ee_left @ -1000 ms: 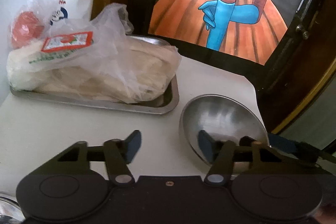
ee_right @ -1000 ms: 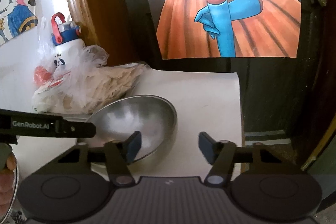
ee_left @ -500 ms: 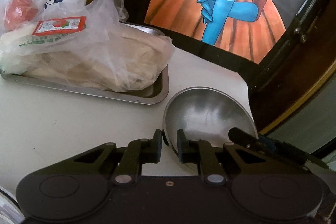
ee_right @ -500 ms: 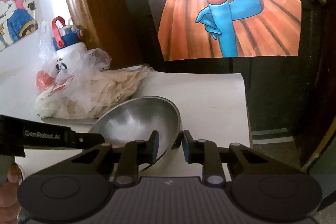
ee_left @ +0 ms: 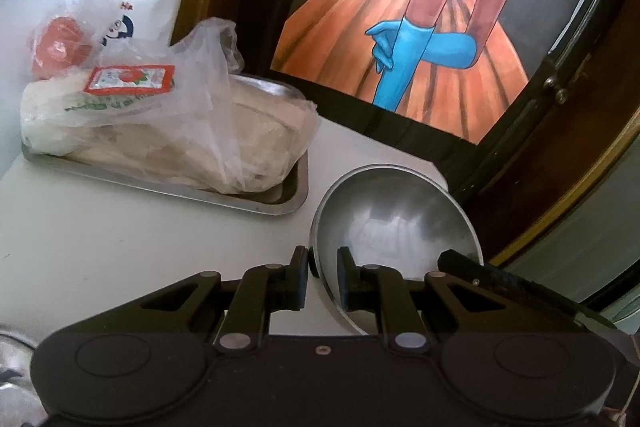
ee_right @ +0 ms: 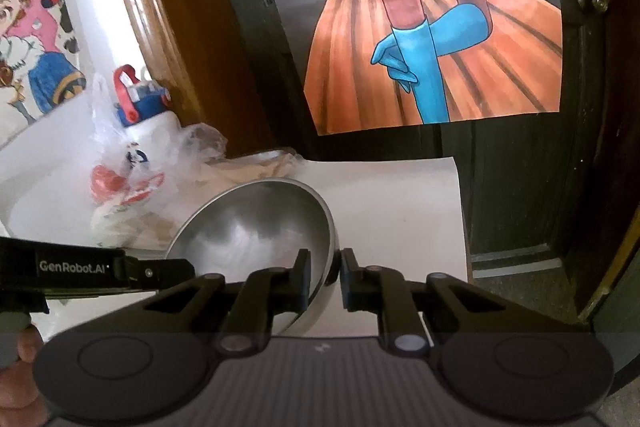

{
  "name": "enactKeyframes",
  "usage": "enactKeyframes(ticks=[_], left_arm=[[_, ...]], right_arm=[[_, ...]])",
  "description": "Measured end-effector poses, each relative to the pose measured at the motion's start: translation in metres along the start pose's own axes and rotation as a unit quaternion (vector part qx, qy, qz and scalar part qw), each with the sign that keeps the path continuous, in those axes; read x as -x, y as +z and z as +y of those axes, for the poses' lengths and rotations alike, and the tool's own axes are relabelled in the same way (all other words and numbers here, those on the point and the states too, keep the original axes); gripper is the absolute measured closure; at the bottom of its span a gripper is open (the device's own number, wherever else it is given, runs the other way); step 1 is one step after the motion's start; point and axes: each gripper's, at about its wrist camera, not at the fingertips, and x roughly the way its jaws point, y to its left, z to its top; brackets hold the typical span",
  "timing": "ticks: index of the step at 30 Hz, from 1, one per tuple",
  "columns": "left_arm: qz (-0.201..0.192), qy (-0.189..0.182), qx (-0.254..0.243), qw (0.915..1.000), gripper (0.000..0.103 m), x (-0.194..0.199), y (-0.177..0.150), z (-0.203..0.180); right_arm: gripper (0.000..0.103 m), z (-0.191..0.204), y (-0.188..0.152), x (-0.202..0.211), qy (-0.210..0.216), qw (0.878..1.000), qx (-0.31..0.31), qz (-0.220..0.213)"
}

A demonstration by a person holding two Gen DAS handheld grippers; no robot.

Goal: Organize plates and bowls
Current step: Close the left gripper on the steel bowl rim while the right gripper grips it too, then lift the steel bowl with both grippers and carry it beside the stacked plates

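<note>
Left hand-held gripper (ee_left: 322, 281): matte black linkage fingers, blue pads, silver pivot pins, two round embossed discs on dark base, small brass screw at centre. Right hand-held gripper (ee_right: 324, 281): same black build, ribbed grey base with small white logo. "GenRobot.AI" printed white along the left unit's side.

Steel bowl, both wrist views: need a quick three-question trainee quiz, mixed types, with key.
1. True or false: the steel bowl lies inside the tray.
2. How many tongs are clamped on the bowl's rim? A: none. B: one. C: two.
3. Fill in: the tray holds a clear ___ with pale food in it.

Key:
1. False: the bowl is beside the tray.
2. C: the left tongs and the right tongs, at opposite sides of the rim.
3. plastic bag.
</note>
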Motion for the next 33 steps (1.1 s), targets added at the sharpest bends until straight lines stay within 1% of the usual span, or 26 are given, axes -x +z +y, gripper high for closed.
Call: enactKeyframes(ticks=[7, 12, 19, 21, 24, 27, 33], left_arm=[[-0.016, -0.007, -0.005, 0.9998, 0.088, 0.057, -0.010, -0.006], [-0.025, -0.006, 0.000, 0.9997, 0.088, 0.108, -0.031, 0.000], [-0.019, 0.001, 0.014, 0.9997, 0.088, 0.171, -0.080, 0.021], [-0.013, 0.001, 0.023, 0.9996, 0.088, 0.186, -0.095, 0.031], [-0.013, 0.008, 0.024, 0.9996, 0.088, 0.207, -0.115, 0.040], [-0.004, 0.022, 0.018, 0.9996, 0.086, 0.221, -0.136, 0.048], [0.024, 0.030, 0.019, 0.9991, 0.086, 0.230, -0.174, 0.065]], right_arm=[[0.086, 0.029, 0.001, 0.055, 0.002, 1.000, 0.012, -0.009], [0.086, 0.058, -0.011, 0.098, 0.006, 0.999, 0.030, -0.007], [0.086, 0.098, -0.049, 0.146, 0.020, 0.999, 0.045, 0.010], [0.086, 0.107, -0.063, 0.156, 0.025, 0.998, 0.047, 0.018], [0.086, 0.120, -0.086, 0.165, 0.032, 0.998, 0.049, 0.037], [0.086, 0.129, -0.106, 0.172, 0.041, 0.997, 0.045, 0.057], [0.086, 0.135, -0.141, 0.183, 0.046, 0.994, 0.041, 0.086]])
